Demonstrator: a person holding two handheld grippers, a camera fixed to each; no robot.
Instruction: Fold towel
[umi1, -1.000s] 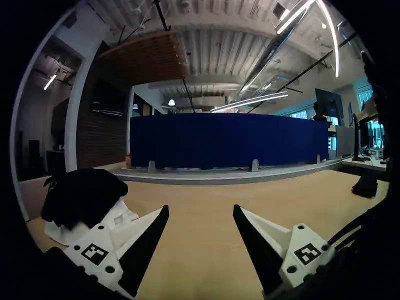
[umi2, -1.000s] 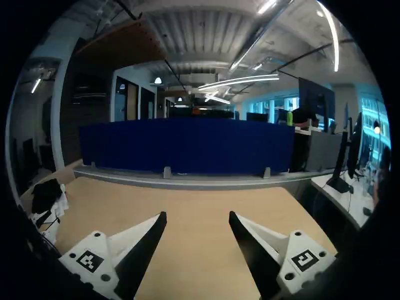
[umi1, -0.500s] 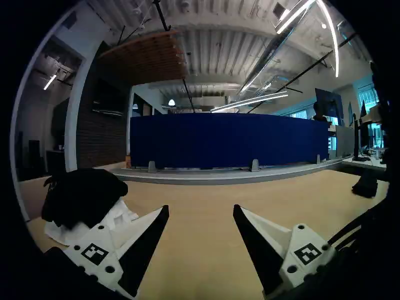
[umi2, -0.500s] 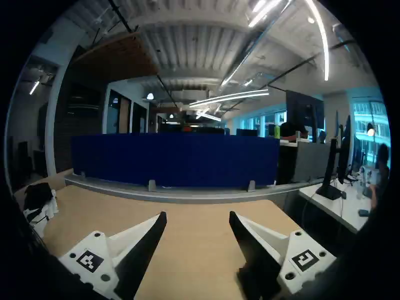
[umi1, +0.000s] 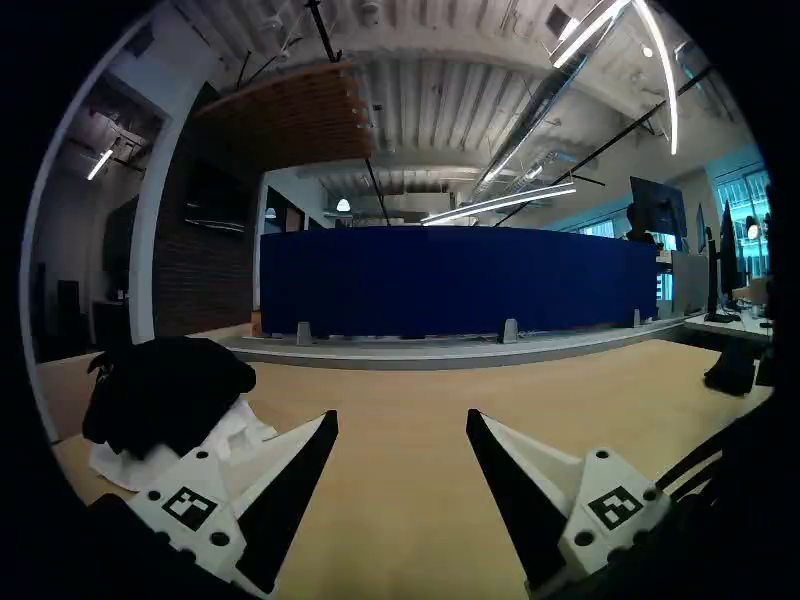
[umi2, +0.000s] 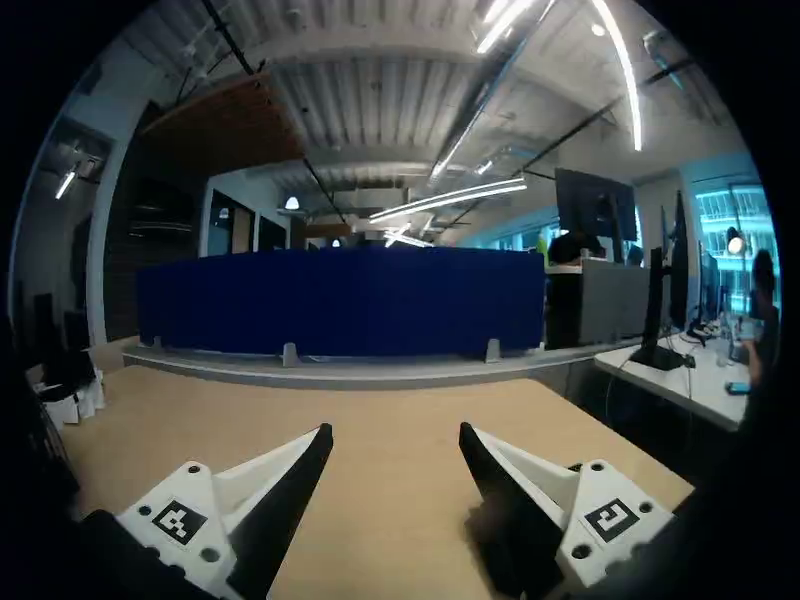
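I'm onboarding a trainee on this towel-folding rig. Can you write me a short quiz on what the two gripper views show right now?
1. True or false: the left gripper is shut on a towel.
2. The black bundle lies on: A) a white item, B) a chair, C) a plate.
3. Fill in: between the right gripper's open fingers shows the bare ____ table.
Key: 1 false; 2 A; 3 wooden.
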